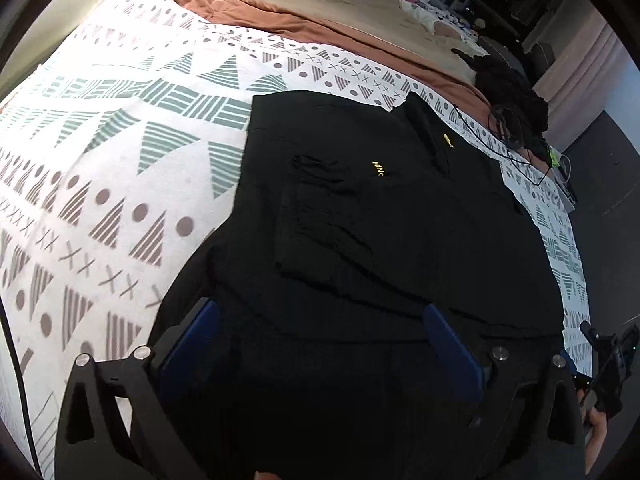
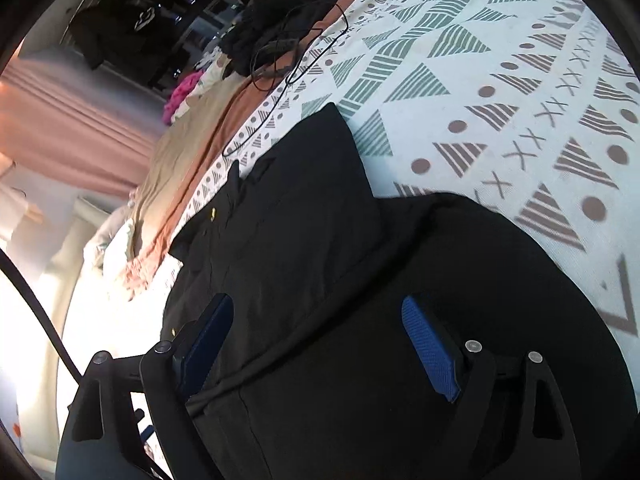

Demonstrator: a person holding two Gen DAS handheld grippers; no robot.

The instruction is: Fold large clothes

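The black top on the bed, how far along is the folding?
Partly done: the black top lies on the patterned bedspread with one sleeve already folded across its chest. In hand: the left gripper and right gripper are both open over its near hem, gripping nothing. Left: grasping the hem and folding it up toward the collar.

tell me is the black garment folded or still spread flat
Partly folded: the black garment lies on the patterned bedspread with a sleeve doubled across its front, body otherwise spread.
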